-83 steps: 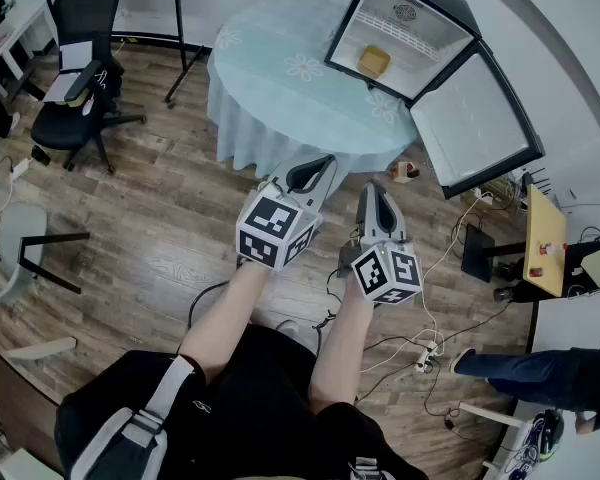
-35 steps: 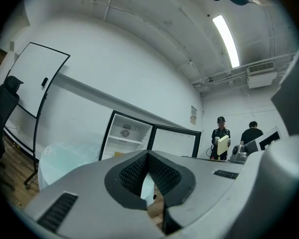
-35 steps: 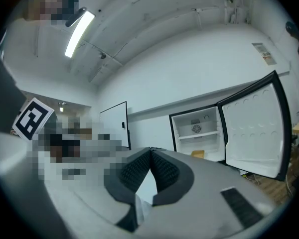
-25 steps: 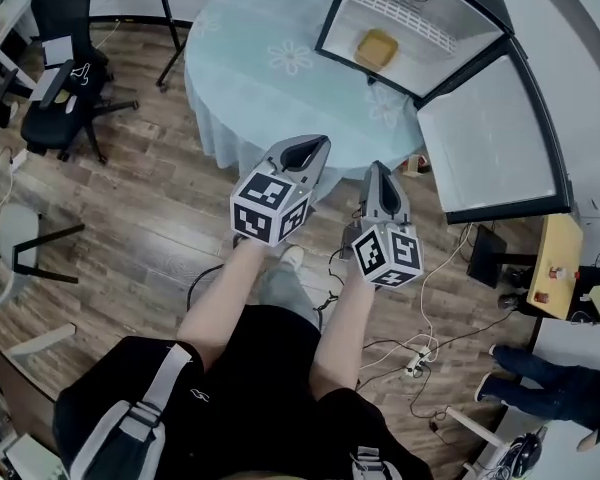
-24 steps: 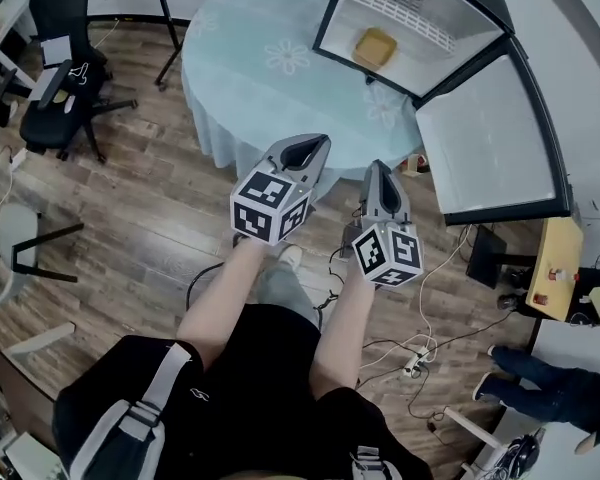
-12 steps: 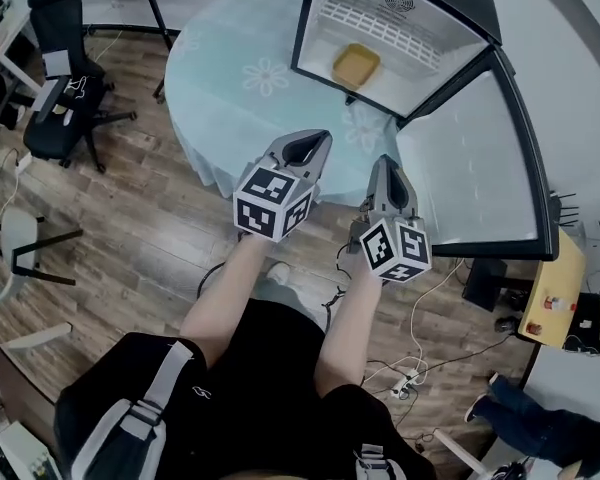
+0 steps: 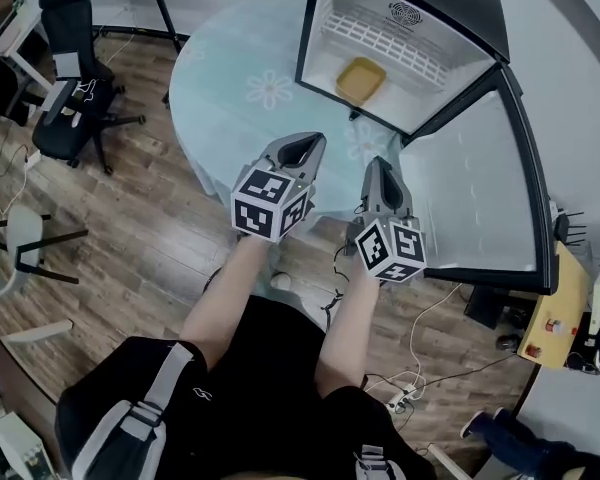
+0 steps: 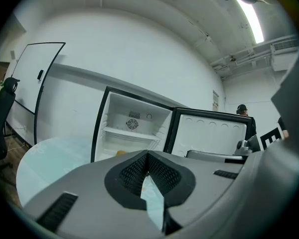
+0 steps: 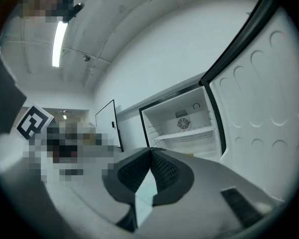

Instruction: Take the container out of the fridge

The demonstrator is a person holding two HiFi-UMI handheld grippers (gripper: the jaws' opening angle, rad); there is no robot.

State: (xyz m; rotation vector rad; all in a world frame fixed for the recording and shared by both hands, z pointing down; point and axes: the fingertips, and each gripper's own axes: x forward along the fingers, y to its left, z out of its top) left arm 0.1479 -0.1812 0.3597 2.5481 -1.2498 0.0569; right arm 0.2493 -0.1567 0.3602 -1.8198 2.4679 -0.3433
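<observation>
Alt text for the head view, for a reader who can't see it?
A person points two shut, empty claws, the left claw and right claw, toward an open fridge standing on a round table. A yellow container lies inside; the door is swung to the right.

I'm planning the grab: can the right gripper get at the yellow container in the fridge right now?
Probably yes, once nearer: the fridge door stands wide open and the yellow container sits alone with nothing in front. The right gripper is short of it, jaws shut.
</observation>
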